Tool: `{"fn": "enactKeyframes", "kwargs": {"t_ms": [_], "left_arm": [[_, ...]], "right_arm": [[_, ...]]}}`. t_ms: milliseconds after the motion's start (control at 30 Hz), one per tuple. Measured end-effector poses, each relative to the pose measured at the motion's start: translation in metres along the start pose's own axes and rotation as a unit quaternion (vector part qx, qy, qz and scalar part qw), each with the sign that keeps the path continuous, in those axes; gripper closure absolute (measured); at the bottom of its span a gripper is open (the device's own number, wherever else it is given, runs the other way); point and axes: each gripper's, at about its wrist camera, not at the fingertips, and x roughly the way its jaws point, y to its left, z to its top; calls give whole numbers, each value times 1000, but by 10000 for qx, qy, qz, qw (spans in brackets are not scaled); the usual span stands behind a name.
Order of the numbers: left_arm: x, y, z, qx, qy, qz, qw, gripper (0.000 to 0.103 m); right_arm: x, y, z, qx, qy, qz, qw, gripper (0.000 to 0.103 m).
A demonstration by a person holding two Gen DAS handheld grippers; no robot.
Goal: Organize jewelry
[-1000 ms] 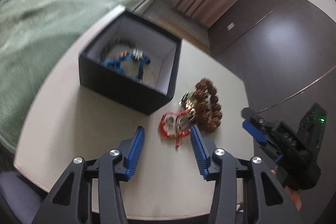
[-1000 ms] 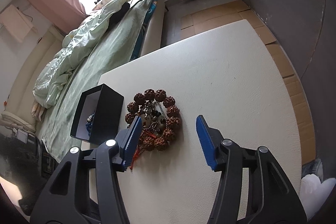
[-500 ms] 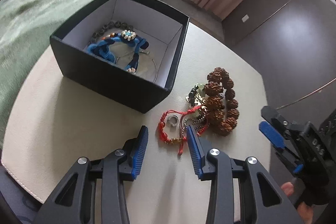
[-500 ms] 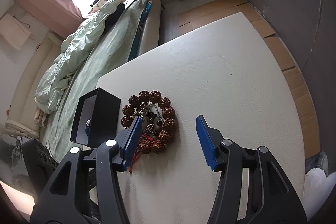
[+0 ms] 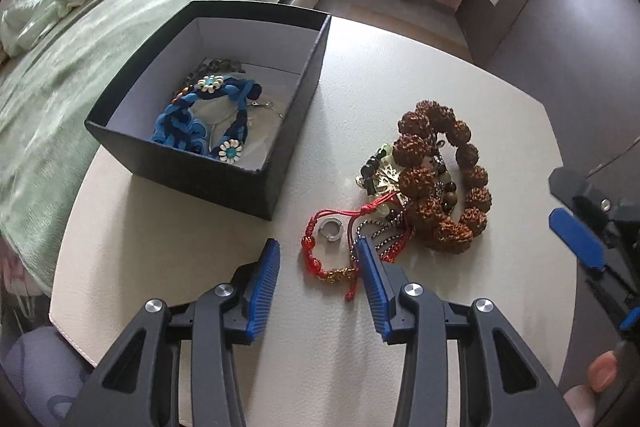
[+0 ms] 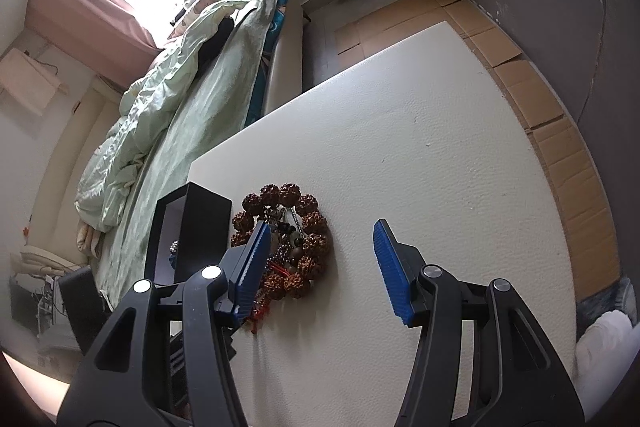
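Note:
A black box (image 5: 200, 167) with a white inside holds a blue knotted bracelet (image 5: 188, 123) and a dark bead strand. Right of it on the white table lies a jewelry pile: a brown rudraksha bead bracelet (image 5: 444, 179), a red cord bracelet (image 5: 320, 263), a silver ring (image 5: 330, 229) and chains. My left gripper (image 5: 318, 263) is open just above the table, its fingers either side of the red bracelet and ring. My right gripper (image 6: 318, 245) is open and empty to the right of the pile; the brown bracelet (image 6: 312, 239) and box (image 6: 196, 231) show beside its left finger.
A bed with a green duvet (image 5: 120, 7) runs along the table's left side. The white table (image 6: 420, 167) stretches far beyond the pile. Cardboard sheets (image 6: 560, 131) cover the floor past its right edge, by a dark wall.
My left gripper has moved down and forward toward the pile and its fingers now bracket the red bracelet. The right gripper has drifted slightly, still open.

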Motion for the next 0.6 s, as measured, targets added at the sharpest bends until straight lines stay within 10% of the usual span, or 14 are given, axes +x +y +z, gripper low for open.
{"fn": "enactKeyframes", "kwargs": {"t_ms": [267,600], "left_arm": [[0,19,2,159,138,-263,9994,88],[-4,44,-1,26,246,-837,9962,95]], "right_arm": [[-3,-4,1,93,-22,40,9999,48],[12,7,-4,-151,263,-163,9994,48]]}}
